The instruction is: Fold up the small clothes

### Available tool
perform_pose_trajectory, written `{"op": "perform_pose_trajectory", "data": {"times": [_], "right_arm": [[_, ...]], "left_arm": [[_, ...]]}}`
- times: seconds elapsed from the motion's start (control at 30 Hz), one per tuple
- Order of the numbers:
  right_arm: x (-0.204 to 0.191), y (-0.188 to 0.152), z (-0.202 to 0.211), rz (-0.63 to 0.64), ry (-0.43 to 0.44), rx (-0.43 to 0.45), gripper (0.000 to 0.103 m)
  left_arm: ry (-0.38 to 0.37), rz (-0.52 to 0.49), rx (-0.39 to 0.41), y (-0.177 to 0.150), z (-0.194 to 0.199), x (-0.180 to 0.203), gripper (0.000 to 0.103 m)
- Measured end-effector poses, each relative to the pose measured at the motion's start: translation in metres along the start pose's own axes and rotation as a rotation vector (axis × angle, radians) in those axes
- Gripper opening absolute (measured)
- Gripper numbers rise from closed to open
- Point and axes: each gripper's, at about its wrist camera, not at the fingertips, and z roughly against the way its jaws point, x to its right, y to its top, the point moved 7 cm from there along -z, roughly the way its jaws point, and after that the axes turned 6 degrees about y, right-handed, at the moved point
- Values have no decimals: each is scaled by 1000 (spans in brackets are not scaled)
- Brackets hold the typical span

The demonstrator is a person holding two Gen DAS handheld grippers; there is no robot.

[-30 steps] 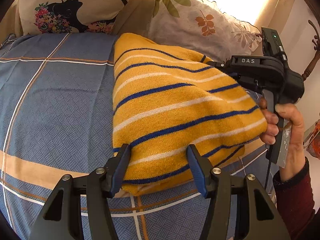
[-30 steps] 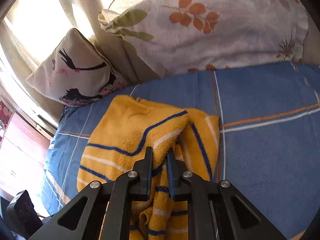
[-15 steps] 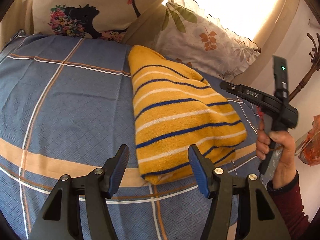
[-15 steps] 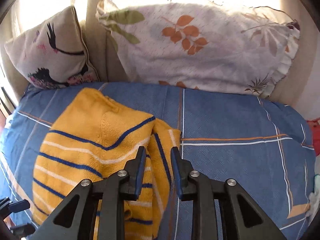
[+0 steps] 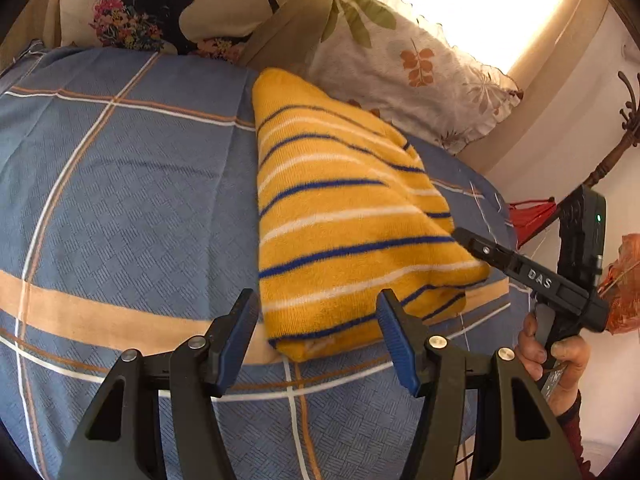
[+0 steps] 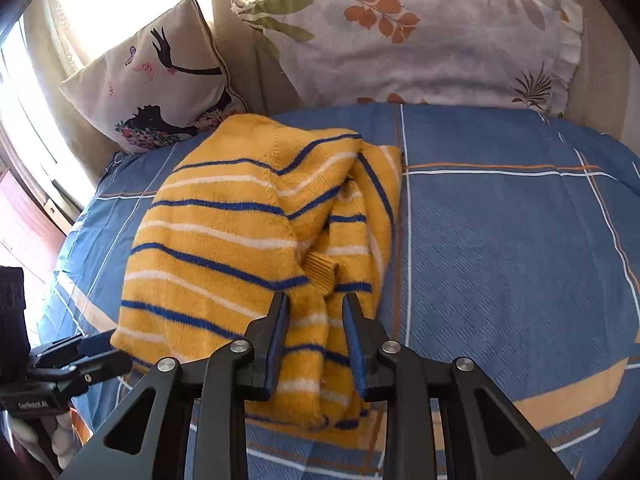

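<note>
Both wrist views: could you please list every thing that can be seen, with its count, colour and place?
sweater: one, yellow with blue and white stripes, folded on the bed, a ribbed cuff showing on the right-gripper side
bed cover: one, blue with orange and white lines, under the sweater
leaf pillow: one, pale with orange and green leaves, at the head of the bed
cushion: one, cream with a black figure and flowers, beside the leaf pillow
coat stand: one, dark wood, by the wall
left gripper: one, black, blue-padded fingers open at the sweater's near end
right gripper: one, black, fingers open over the sweater
hand: one, holding the right gripper's handle
</note>
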Motion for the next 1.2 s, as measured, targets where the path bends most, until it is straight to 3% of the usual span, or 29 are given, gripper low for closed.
{"op": "perform_pose_trajectory", "data": {"times": [0.07, 0.1, 0.13, 0.17, 0.23, 0.3, 0.37, 0.4, 0.43, 0.53, 0.6, 0.7, 0.77, 0.87, 0.93, 1.07, 1.2], "right_arm": [[8, 10, 12, -28, 15, 61, 61], [15, 18, 15, -50, 15, 96, 80], [22, 26, 15, -75, 18, 126, 89], [29, 33, 10, -100, 18, 137, 89], [43, 45, -10, -143, 10, 104, 89], [50, 55, -32, -162, 9, 84, 89], [49, 60, -58, -169, 44, 33, 86], [43, 60, -71, -176, 102, -5, 63], [37, 61, -80, -200, 170, -36, 42], [20, 81, -64, -239, 296, 17, 30], [7, 98, -45, -188, 306, 71, 29], [8, 113, -32, -134, 233, 135, 30], [27, 107, -42, -144, 111, 111, 38], [55, 88, -44, -144, -73, 82, 38], [61, 80, -24, -171, -41, 123, 38], [28, 81, 11, -118, 70, 179, 38], [-19, 71, 0, -31, 176, 116, 38]], "left_arm": [[-20, 27, 4, 19, -2, -5, 69], [-35, 32, 1, 29, -7, -6, 74], [-36, 34, -7, 39, -16, -9, 79], [-21, 50, -15, 48, -27, -15, 79], [-35, 91, -56, 61, -51, -24, 79], [-112, 149, -106, 66, -74, -25, 86], [-147, 152, -89, 71, -78, -18, 89], [-192, 147, -123, 70, -80, -9, 88], [-250, 149, -153, 70, -78, 1, 74], [-240, 84, -112, 90, -58, 26, 74], [-231, 46, -70, 111, -43, 40, 74], [-108, -21, -47, 128, -43, 49, 74], [-3, -28, -111, 118, -61, 40, 74], [102, -47, -182, 83, -85, 20, 74], [71, -29, -158, 67, -80, 12, 74], [20, 38, -111, 53, -54, 5, 74], [36, 29, -40, 38, -24, 5, 74]]}}
